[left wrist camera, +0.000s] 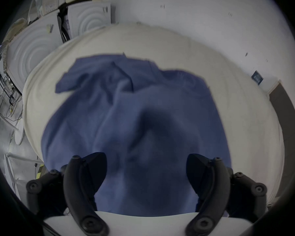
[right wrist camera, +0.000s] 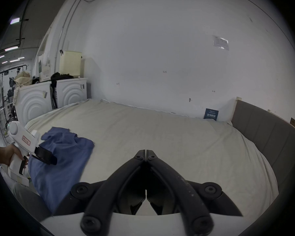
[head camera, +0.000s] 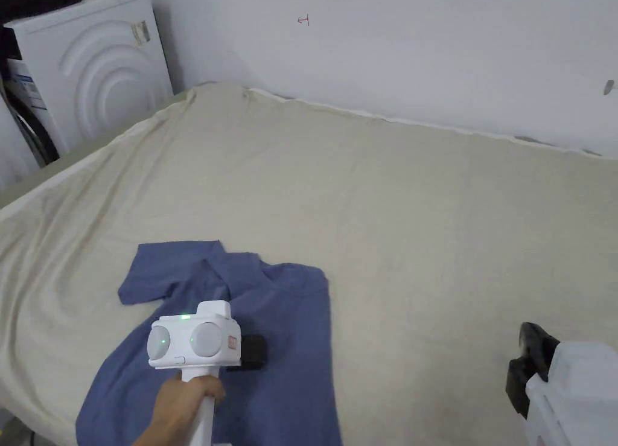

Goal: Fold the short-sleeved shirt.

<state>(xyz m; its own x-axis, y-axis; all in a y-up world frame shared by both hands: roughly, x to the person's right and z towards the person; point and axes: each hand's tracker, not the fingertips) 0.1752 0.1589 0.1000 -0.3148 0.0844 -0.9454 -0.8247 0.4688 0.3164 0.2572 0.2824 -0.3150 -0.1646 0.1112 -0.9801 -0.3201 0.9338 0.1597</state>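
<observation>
The blue short-sleeved shirt (head camera: 283, 338) lies on the near left part of the bed (head camera: 422, 212), rumpled and not yet squared: its collar end points to the far side, one sleeve (head camera: 160, 271) splays out to the far left, and the body runs back toward the near edge, so its long axis goes near to far. The left tongs (head camera: 250, 352) hang over the middle of the body, just above the cloth as far as the head view shows; in the left gripper view their jaws stand wide apart with nothing between them, and the shirt spreads ahead of and beneath them, a soft fold (left wrist camera: 119, 86) bunched up toward the collar. Whether the jaw tips touch the fabric I cannot tell. The right tongs (right wrist camera: 146, 152) are well off to the right of the shirt, over bare sheet, jaws pressed together on nothing; the shirt's right edge lies to their left and a little nearer the far side. So the left hand (head camera: 184, 405) is plainly the nearer one, sitting on the garment itself, while the right would have to travel left across the bed to reach the hem or shoulder. The coming move likely turns on that: flattening the bunched sleeve side first, along the long axis, before any fold is made
</observation>
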